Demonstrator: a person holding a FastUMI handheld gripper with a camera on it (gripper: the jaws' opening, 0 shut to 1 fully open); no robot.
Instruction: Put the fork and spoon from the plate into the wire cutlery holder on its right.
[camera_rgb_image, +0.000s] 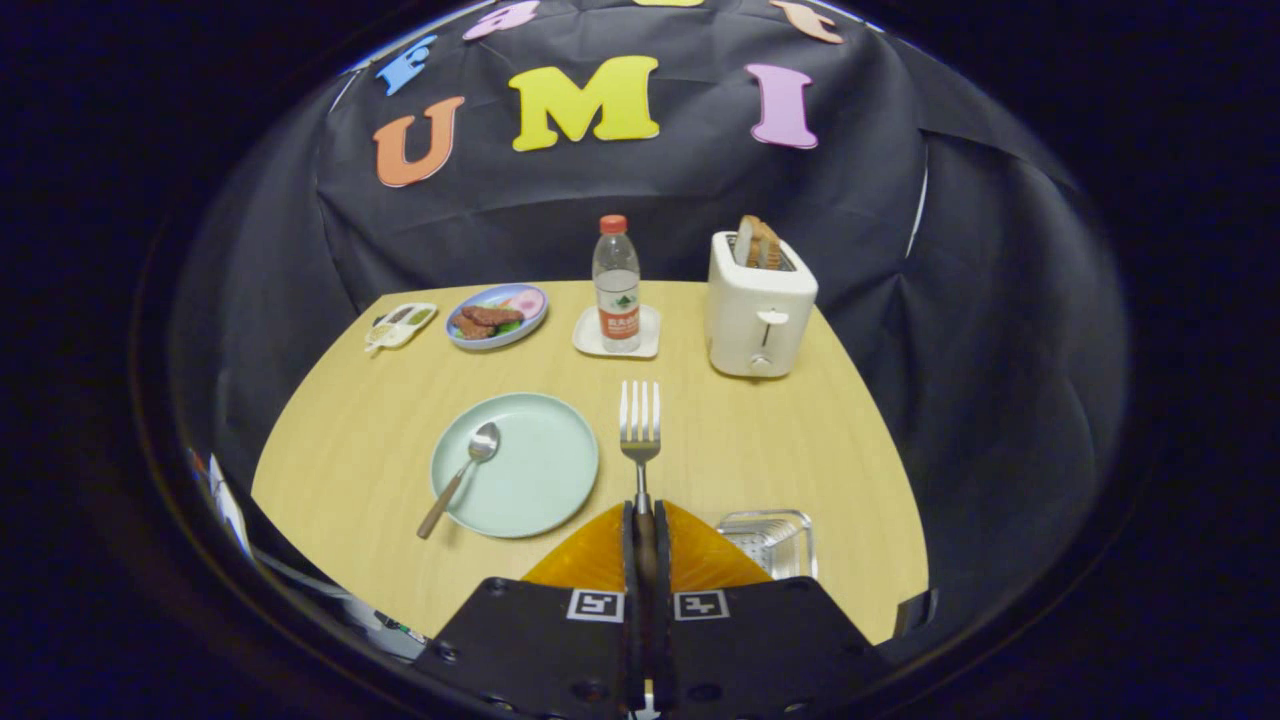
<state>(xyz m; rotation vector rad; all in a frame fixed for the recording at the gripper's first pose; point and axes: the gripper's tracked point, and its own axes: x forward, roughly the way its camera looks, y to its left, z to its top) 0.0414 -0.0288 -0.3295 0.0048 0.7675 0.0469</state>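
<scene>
Hand-held gripper (645, 530): fingers clamped on fork (640, 425) handle; tines forward
Spoon (462, 475): on plate (535, 480)
Wire cutlery holder (770, 542): right of fingers

A staged breakfast set inside a cloth-walled recording booth.
Black cloth (640, 200) drapes behind and beside a pale wooden tabletop (350, 450) laid with a toaster (758, 310) holding bread, a water bottle (617, 285) on a coaster, a plate of food (497, 315), a small condiment dish (400, 325) and a green plate (530, 470), props rather than a lived-in kitchen.
</scene>
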